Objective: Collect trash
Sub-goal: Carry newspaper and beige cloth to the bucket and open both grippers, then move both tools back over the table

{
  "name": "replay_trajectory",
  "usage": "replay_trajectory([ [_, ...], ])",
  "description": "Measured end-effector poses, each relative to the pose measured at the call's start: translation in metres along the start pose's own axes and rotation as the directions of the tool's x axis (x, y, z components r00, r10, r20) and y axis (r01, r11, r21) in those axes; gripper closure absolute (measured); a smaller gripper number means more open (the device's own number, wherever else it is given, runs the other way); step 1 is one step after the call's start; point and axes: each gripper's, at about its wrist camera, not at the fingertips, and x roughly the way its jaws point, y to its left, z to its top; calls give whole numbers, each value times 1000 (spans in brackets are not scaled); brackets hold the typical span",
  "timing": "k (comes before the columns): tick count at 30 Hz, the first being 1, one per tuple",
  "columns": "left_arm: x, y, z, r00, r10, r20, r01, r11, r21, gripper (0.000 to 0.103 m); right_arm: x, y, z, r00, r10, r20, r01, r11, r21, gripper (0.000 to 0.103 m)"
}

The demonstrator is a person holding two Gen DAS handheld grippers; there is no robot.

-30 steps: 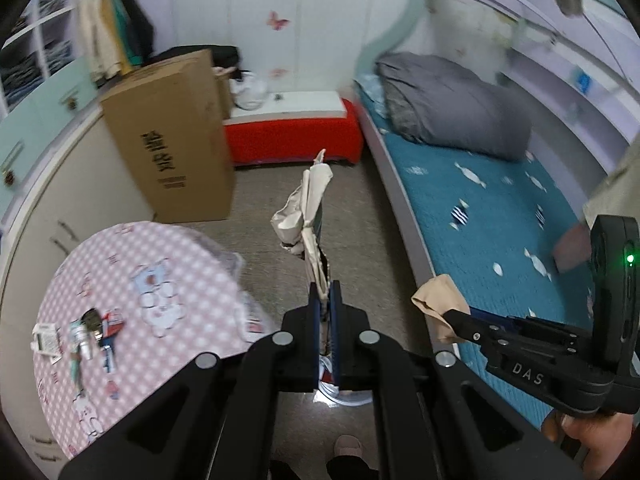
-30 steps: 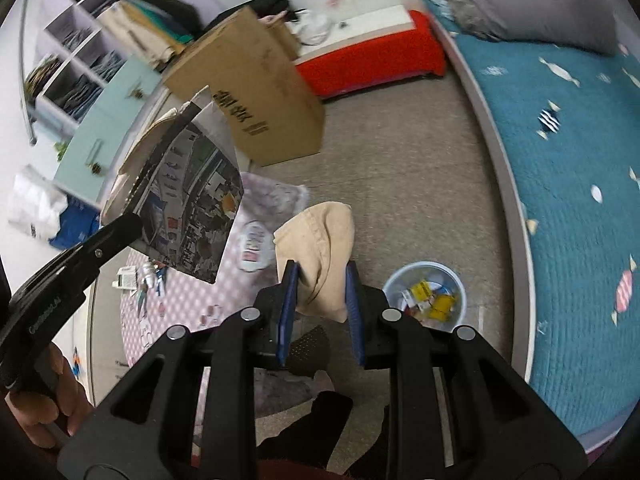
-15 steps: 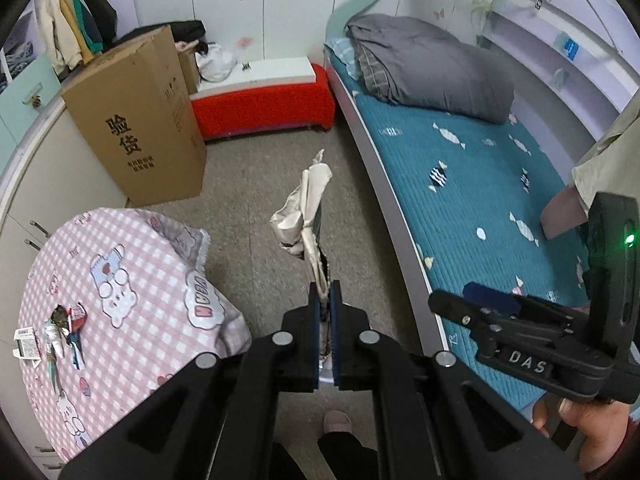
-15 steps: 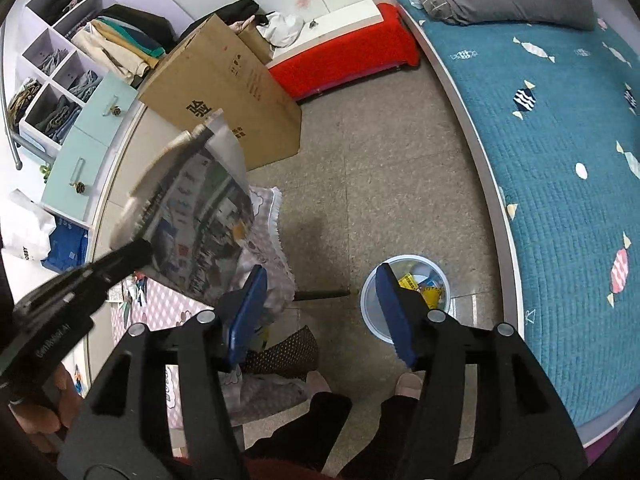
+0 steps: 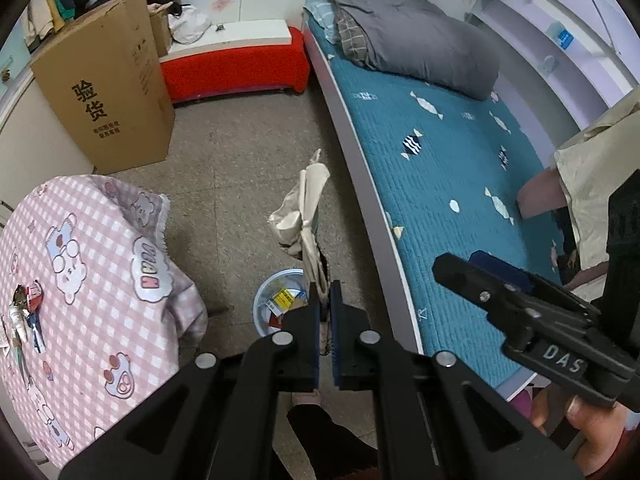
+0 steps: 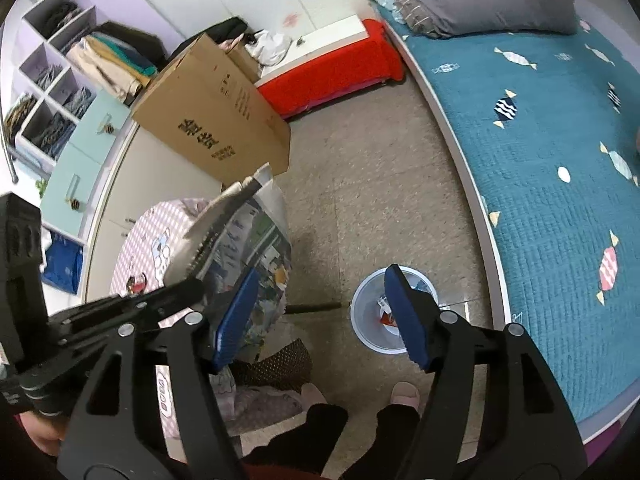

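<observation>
A person collecting trash in a bedroom holds a newspaper [image 5: 308,216] pinched edge-on between the pressed-together fingers of the left gripper [image 5: 325,300], the paper hanging in the air over the floor, just beside and above the bin [image 5: 276,304]. The right gripper [image 6: 320,312] is spread wide and carries nothing; it hovers directly over the same bin [image 6: 368,312], which stands on the tiled floor between the table [image 5: 80,280] and the bed [image 5: 440,160].

The step in hand appears to be dropping the newspaper. Done well, it calls for carrying the paper fully over the bin's mouth before the fingers part, since a broad, floppy sheet is likely to catch the rim or slide out; lowering it, folded edge first, should help. The empty right gripper could move aside to clear the way.

The white bin holds several pieces of rubbish, among them a yellow wrapper [image 5: 282,298] and something red; other pieces are too small to name. On the pink checked table small items [image 5: 24,312] lie near the far edge, possibly more trash. A cardboard box [image 5: 108,80] stands against the wall.
</observation>
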Motion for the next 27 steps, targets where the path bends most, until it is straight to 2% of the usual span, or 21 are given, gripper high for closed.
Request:
replay_trajectory([
  [4, 5, -9, 2, 999, -44, -9, 44, 999, 8, 95, -12, -10, 1, 999, -4, 36, 3, 999, 38, 36],
  [6, 7, -10, 3, 998, -54, -11, 53, 999, -5, 77, -15, -14, 0, 999, -13, 47, 10, 999, 46, 36],
  [7, 7, -10, 3, 998, -58, -13, 58, 998, -14, 54, -17, -15, -1, 999, -15, 49, 12, 999, 51, 36],
  [8, 8, -9, 2, 999, -52, -10, 52, 998, -24, 40, -18, -16, -2, 999, -18, 50, 15, 998, 58, 36],
  [11, 5, -4, -2, 999, -54, 1, 54, 998, -41, 39, -18, -15, -8, 999, -25, 42, 22, 998, 59, 36],
  [18, -13, 19, -17, 999, 0, 35, 3, 997, -83, 37, -6, 13, -18, 1000, -11, 8, 11, 1000, 3, 36],
  [27, -64, 99, -46, 991, 88, 104, -62, 970, -233, 35, 29, 89, -29, 997, 24, -68, -33, 991, -128, 36],
])
